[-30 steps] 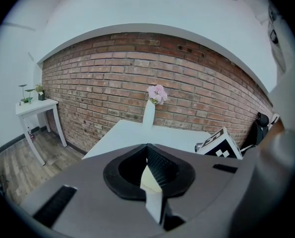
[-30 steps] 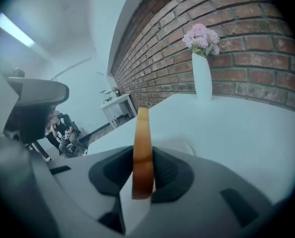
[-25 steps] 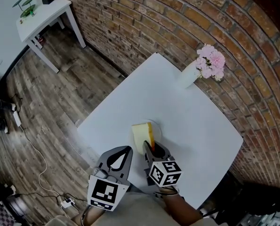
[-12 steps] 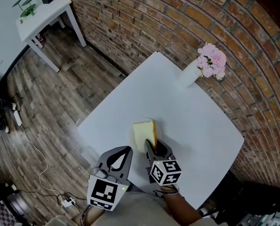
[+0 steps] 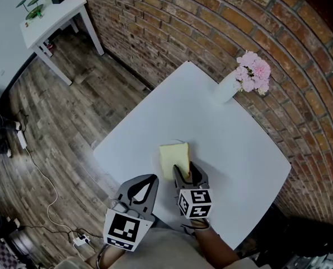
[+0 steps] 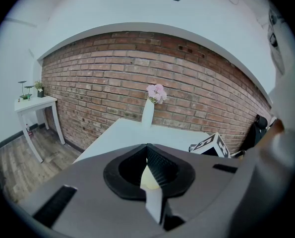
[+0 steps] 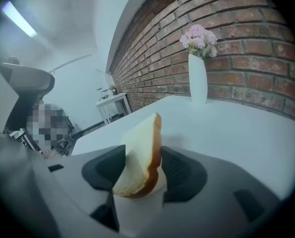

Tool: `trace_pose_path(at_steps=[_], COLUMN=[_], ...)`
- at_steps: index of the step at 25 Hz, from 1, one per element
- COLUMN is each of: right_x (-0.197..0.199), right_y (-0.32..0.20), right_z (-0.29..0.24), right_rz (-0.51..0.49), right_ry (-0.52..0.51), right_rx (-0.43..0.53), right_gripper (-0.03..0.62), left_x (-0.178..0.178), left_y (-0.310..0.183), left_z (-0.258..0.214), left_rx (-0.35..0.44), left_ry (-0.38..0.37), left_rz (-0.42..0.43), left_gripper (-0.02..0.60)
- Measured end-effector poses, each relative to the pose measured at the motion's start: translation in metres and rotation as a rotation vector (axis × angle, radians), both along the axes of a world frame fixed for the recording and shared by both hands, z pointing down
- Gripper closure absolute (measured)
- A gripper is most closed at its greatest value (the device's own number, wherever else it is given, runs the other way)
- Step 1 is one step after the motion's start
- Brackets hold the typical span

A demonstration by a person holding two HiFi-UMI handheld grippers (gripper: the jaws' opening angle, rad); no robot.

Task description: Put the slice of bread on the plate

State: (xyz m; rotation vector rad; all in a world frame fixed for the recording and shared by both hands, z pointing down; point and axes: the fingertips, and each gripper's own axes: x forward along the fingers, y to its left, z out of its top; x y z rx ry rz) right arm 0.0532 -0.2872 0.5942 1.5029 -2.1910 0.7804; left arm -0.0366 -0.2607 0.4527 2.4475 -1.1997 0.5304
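A slice of bread [image 5: 173,158] with a brown crust rests over a white plate [image 5: 156,160], which is hard to tell from the white table. My right gripper [image 5: 184,170] is at the slice's near edge and its jaws are opening. In the right gripper view the bread [image 7: 143,150] leans between the right gripper's [image 7: 143,168] spread jaws, with gaps at the pads. My left gripper [image 5: 150,177] hangs to the left, at the table's near edge, shut and empty. In its own view the left gripper [image 6: 147,150] has its jaws met at the tip.
A white vase of pink flowers [image 5: 249,73] stands at the table's [image 5: 233,144] far corner by the brick wall. A small white side table [image 5: 48,15] stands far left on the wooden floor. Cables lie on the floor at left.
The right jaws have spread apart around the bread and the gripper has rolled a little. The slice has settled lower and shows more of its face. The left gripper has stayed put.
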Motion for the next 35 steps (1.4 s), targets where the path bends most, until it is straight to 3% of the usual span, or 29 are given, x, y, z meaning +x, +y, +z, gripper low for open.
trace_pose_path(at_steps=[15,26,27,29,30,35], right_x=[0.005,0.003,0.003,0.005,0.006,0.008], right_y=[-0.004,-0.010,-0.010,-0.010,-0.011,-0.011], right_z=[0.012,-0.017,-0.021,-0.028,-0.030,-0.039], right_rz=[0.004,0.020,0.025,0.044,0.049,0.052], right_ry=[0.102,0.110,0.105,0.103,0.104,0.108], right_rx=[-0.016,0.064,0.073,0.092,0.100,0.125], right_gripper=[0.324,0.331,0.354,0.479,0.510,0.577], left_x=[0.001,0.003,0.003,0.003,0.003,0.005], left_y=[0.000,0.001,0.002,0.002,0.002,0.002], left_z=[-0.002,-0.002,-0.002,-0.003,-0.003,-0.003], left_rx=[0.009,0.005,0.008,0.011,0.012,0.014], left_ry=[-0.009,-0.003,-0.003,-0.003,-0.002,-0.002], left_rz=[0.009,0.019,0.021,0.022,0.022,0.023], left_gripper=[0.571,0.571,0.571,0.571,0.572,0.572])
